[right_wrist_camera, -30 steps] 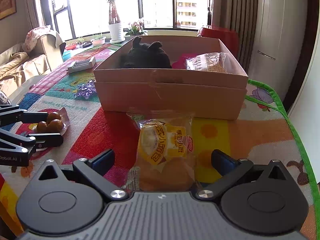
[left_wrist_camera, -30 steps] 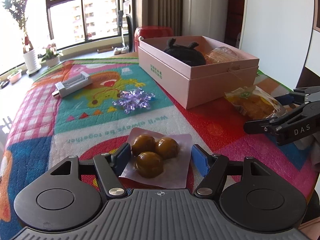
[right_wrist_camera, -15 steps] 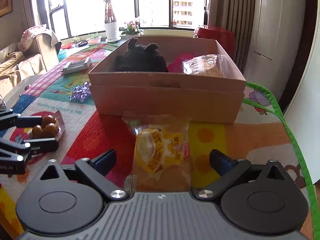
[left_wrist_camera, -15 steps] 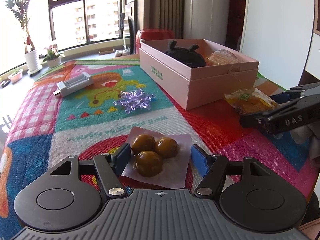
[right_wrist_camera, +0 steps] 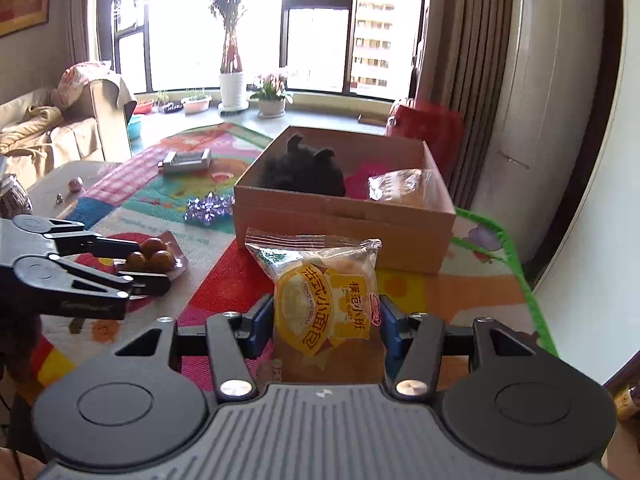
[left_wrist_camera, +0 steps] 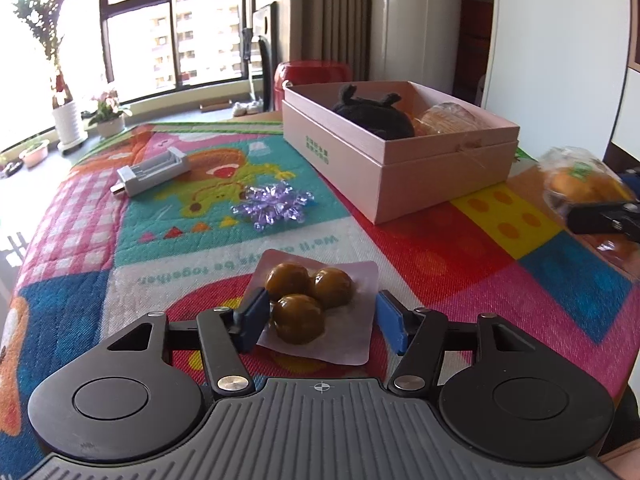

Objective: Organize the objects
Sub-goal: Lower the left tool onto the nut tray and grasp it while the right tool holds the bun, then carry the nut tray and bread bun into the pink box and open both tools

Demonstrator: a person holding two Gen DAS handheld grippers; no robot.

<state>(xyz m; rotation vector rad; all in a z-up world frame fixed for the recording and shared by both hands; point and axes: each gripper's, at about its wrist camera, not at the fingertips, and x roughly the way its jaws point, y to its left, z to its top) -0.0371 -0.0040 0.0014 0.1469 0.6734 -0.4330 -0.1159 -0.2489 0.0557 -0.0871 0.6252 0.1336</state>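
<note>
My right gripper (right_wrist_camera: 326, 326) is shut on a yellow packet of bread (right_wrist_camera: 322, 300) and holds it up in front of the pink box (right_wrist_camera: 344, 232). The packet also shows at the right of the left wrist view (left_wrist_camera: 580, 180). The box (left_wrist_camera: 400, 164) holds a black plush toy (left_wrist_camera: 372, 116) and another wrapped bread (left_wrist_camera: 448, 118). My left gripper (left_wrist_camera: 318, 322) is open on the mat, its fingers on either side of a packet of three brown balls (left_wrist_camera: 308, 296), without pressing it.
A purple bow (left_wrist_camera: 272, 206) and a grey battery charger (left_wrist_camera: 154, 172) lie on the colourful mat (left_wrist_camera: 160, 240) to the left of the box. A red stool (left_wrist_camera: 312, 76) stands behind the table. A sofa (right_wrist_camera: 52, 132) is at the far left.
My right gripper closed on the bread packet and lifted it off the mat, tilting it upright. My left gripper stayed open around the brown balls.
</note>
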